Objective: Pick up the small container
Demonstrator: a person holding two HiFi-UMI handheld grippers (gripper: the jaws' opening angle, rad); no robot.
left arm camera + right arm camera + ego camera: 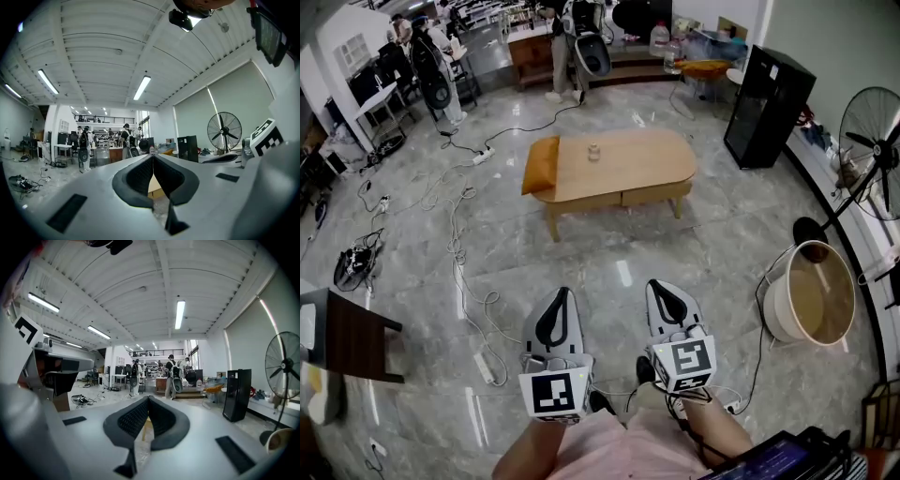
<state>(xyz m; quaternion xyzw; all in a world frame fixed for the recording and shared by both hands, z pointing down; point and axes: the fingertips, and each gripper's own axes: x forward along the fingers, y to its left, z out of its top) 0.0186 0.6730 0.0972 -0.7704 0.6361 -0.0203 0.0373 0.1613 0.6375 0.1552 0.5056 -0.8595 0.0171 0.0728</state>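
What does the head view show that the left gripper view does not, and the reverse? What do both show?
Only the head view: the top of the wooden table with the small container on it, and the orange cushion at its end. Only the left gripper view: the ceiling lights. Both: the left gripper, jaws together, the standing fan and the black cabinet.

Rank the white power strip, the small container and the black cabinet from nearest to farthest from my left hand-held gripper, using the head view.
1. The white power strip, on the floor just left of the left hand-held gripper.
2. The small container, on the wooden table ahead.
3. The black cabinet, far right, beyond the table.
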